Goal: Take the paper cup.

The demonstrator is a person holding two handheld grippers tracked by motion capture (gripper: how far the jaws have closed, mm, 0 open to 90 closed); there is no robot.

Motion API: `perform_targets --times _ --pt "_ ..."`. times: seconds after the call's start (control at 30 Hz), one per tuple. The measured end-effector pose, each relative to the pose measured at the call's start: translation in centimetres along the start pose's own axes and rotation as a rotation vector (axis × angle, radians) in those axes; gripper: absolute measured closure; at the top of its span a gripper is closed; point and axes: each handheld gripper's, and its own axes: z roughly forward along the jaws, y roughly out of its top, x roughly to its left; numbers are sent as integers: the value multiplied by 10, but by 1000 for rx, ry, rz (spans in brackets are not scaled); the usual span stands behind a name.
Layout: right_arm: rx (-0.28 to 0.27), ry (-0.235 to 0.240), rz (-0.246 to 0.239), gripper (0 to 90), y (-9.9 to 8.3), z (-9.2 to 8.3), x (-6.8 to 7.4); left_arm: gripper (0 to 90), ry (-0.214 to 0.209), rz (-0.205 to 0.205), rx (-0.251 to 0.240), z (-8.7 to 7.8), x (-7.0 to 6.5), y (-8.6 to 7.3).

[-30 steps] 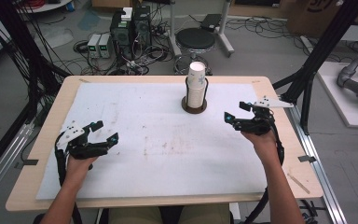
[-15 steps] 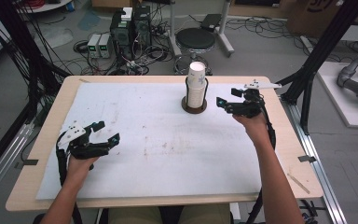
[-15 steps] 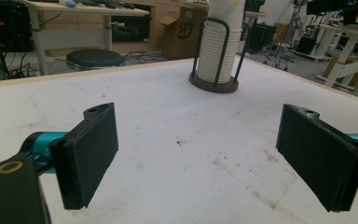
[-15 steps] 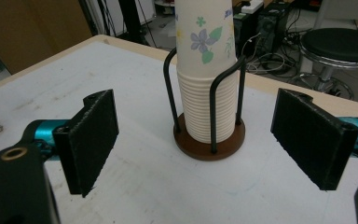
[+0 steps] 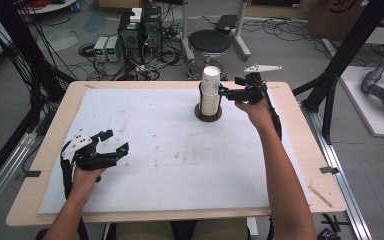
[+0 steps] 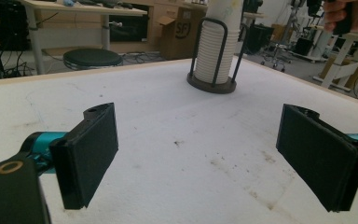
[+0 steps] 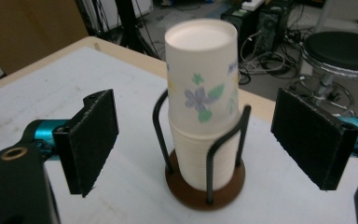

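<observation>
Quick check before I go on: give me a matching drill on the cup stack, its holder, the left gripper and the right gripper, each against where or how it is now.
1. cup stack
2. holder
3. left gripper
4. right gripper

a. open, near the table's front left
b. open, beside the top cup
c. dark round base with wire uprights
d. upside down, flower print on top cup

Pairs: 1-d, 2-c, 3-a, 4-b

Right arm outstretched across the table, the right gripper (image 5: 228, 92) raised with jaws spread wide; the left gripper (image 5: 116, 141) rests low, jaws likewise apart.
</observation>
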Motion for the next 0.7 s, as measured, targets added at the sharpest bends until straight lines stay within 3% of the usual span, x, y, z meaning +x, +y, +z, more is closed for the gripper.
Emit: perform_targets --times 0.2,0.47,0.7 --pt "10 1 2 150 13 18 -2 127 -6 0 -2 0 0 0" --pt "73 -18 -13 150 25 51 -2 127 -9 -4 0 1 0 -1" --pt "104 -48 17 151 35 68 -3 127 -11 -1 2 0 0 -1"
